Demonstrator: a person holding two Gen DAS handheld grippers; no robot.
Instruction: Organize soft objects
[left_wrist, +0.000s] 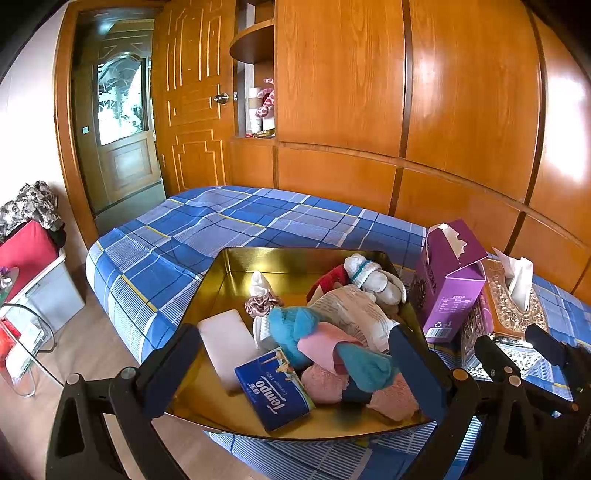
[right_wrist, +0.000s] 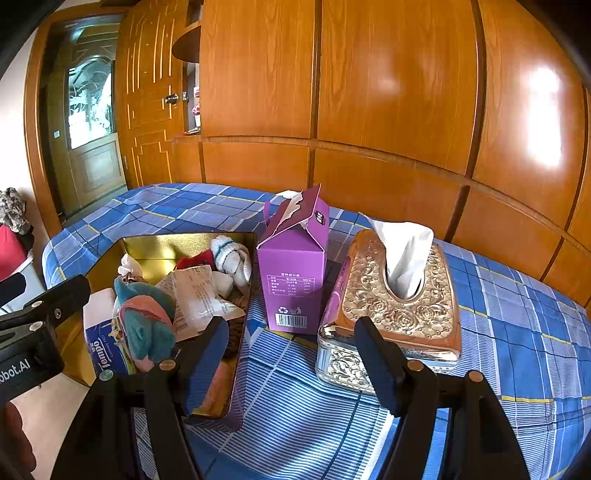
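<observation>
A gold tin tray (left_wrist: 236, 266) on the bed holds soft items: rolled white socks (left_wrist: 373, 277), teal and pink cloths (left_wrist: 325, 343), a pink sponge (left_wrist: 229, 343), a blue Tempo tissue pack (left_wrist: 275, 391) and a crinkled white wrapper (left_wrist: 354, 310). The tray also shows in the right wrist view (right_wrist: 147, 245). My left gripper (left_wrist: 295, 369) is open and empty, its fingers either side of the tray's near end. My right gripper (right_wrist: 295, 354) is open and empty, above the bedspread in front of a purple carton (right_wrist: 291, 273) and a gold tissue box (right_wrist: 399, 306).
The bed has a blue plaid cover (left_wrist: 229, 225) and stands against a wooden wardrobe wall (left_wrist: 461, 92). A door (left_wrist: 122, 122) is at the back left. A storage bin with clothes (left_wrist: 33, 266) stands on the floor at left.
</observation>
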